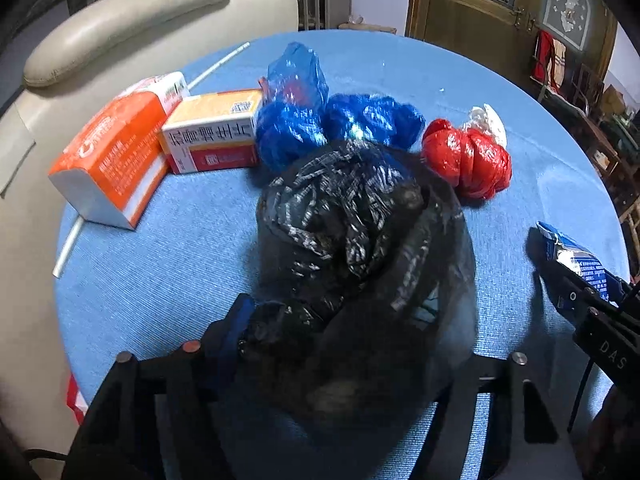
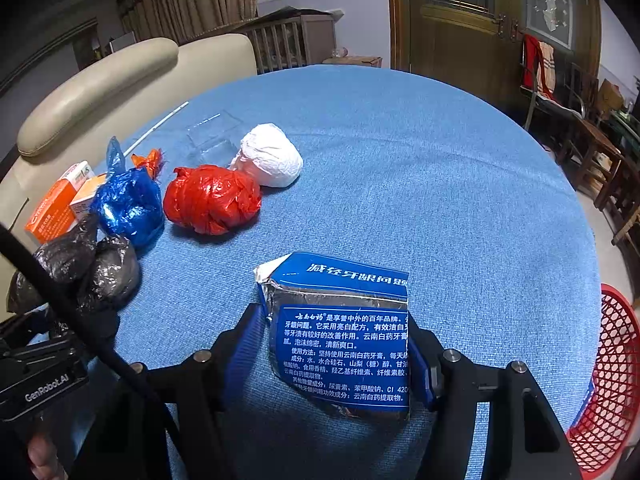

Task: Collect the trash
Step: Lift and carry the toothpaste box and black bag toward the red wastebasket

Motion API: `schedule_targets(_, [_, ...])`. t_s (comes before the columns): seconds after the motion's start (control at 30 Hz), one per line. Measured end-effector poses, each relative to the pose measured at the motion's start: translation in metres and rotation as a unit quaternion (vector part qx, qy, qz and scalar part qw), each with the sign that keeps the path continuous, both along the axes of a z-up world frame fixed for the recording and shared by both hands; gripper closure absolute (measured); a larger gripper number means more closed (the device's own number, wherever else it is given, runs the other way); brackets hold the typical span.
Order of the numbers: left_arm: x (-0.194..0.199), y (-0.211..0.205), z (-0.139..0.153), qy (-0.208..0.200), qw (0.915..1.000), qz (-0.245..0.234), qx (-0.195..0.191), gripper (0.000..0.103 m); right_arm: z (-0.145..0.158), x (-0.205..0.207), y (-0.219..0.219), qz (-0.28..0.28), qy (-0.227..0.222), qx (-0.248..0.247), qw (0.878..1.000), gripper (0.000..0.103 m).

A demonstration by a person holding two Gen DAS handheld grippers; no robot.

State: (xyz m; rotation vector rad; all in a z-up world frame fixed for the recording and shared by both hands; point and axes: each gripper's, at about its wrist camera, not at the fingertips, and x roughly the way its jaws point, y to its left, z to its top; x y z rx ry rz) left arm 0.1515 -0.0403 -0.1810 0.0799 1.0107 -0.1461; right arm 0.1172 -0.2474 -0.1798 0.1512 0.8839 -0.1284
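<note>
My left gripper [image 1: 340, 344] is shut on a crumpled black plastic bag [image 1: 352, 232], which fills the space between its fingers; the bag also shows in the right wrist view [image 2: 84, 268]. My right gripper [image 2: 340, 344] is shut on a flattened blue toothpaste box [image 2: 344, 340] just above the blue table [image 2: 440, 200]; the box also shows at the right of the left wrist view [image 1: 576, 260]. On the table lie a blue bag bundle [image 2: 128, 204], a red bag bundle [image 2: 212, 200], a white bag bundle [image 2: 272, 156], an orange box [image 1: 116, 156] and a yellow medicine box [image 1: 212, 132].
A red mesh basket [image 2: 612, 380] stands off the table's right edge. A white straw [image 1: 220, 64] and a clear plastic tray [image 2: 214, 136] lie at the far left. A beige sofa [image 1: 100, 40] is beyond the table's left side, wooden furniture to the right.
</note>
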Motion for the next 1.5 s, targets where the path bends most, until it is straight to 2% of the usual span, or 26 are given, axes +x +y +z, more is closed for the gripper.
schedule_targets(0.13, [-0.001,0.001,0.0,-0.002,1.0,-0.002,-0.006,0.047,0.0,-0.002,-0.001,0.0,-0.002,0.002,1.0,0.035])
schedule_targets(0.33, [-0.007,0.001,0.003,-0.009,0.9999,-0.004,-0.012,0.056,0.001,-0.005,-0.002,0.002,-0.005,0.006,1.0,0.036])
schedule_targets(0.4, [-0.01,0.001,0.005,-0.012,0.9998,-0.005,-0.012,0.057,0.001,-0.007,-0.003,0.002,-0.006,0.008,1.0,0.037])
schedule_targets(0.43, [-0.013,0.0,0.006,-0.014,0.9998,-0.006,-0.009,0.057,0.001,-0.008,-0.003,0.001,-0.007,0.008,1.0,0.042])
schedule_targets(0.47, [-0.016,-0.001,0.009,-0.016,0.9998,-0.007,-0.007,0.057,0.002,-0.009,-0.004,0.0,-0.007,0.007,1.0,0.043])
schedule_targets(0.87, [-0.04,-0.009,0.022,-0.031,0.9993,-0.022,-0.003,0.058,0.002,-0.019,-0.014,-0.003,-0.014,0.029,0.999,0.043])
schedule_targets(1.5, [-0.051,-0.031,0.036,-0.05,0.9979,-0.041,0.01,0.058,0.012,-0.031,-0.031,-0.022,-0.036,0.052,0.998,0.043])
